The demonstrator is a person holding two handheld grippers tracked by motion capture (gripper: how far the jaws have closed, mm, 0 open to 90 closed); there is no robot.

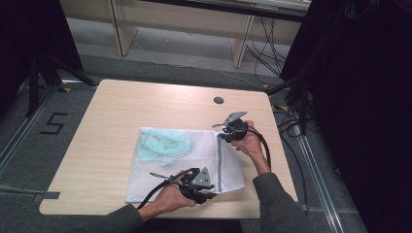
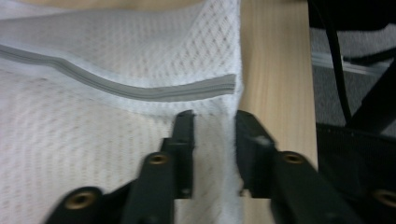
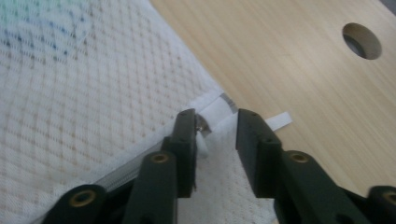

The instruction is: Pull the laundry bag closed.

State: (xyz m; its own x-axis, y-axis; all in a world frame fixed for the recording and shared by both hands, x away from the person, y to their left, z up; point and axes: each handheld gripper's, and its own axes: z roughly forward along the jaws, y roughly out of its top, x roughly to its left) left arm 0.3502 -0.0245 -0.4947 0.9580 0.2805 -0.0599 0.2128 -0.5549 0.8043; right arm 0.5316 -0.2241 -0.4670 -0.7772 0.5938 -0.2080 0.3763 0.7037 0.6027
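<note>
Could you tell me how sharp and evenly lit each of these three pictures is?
High view: soft, the table lit, the surroundings nearly black. Left gripper view: mesh bag slightly blurred, left gripper jaws smeared at the bottom. Right gripper view: evenly lit, zipper pull fairly sharp, right gripper jaws soft.

Dark grey sleeves cover both forearms. The left gripper (image 1: 210, 194) and right gripper (image 1: 219, 133) are black, with brass-coloured screws, grey three-cornered plates and black cables.

A lab recording bay. Black curtains (image 1: 369, 97) flank the lone table (image 1: 121, 107). Loose cables (image 1: 267, 43) and floor rails (image 1: 316, 165) cross grey carpet.
</note>
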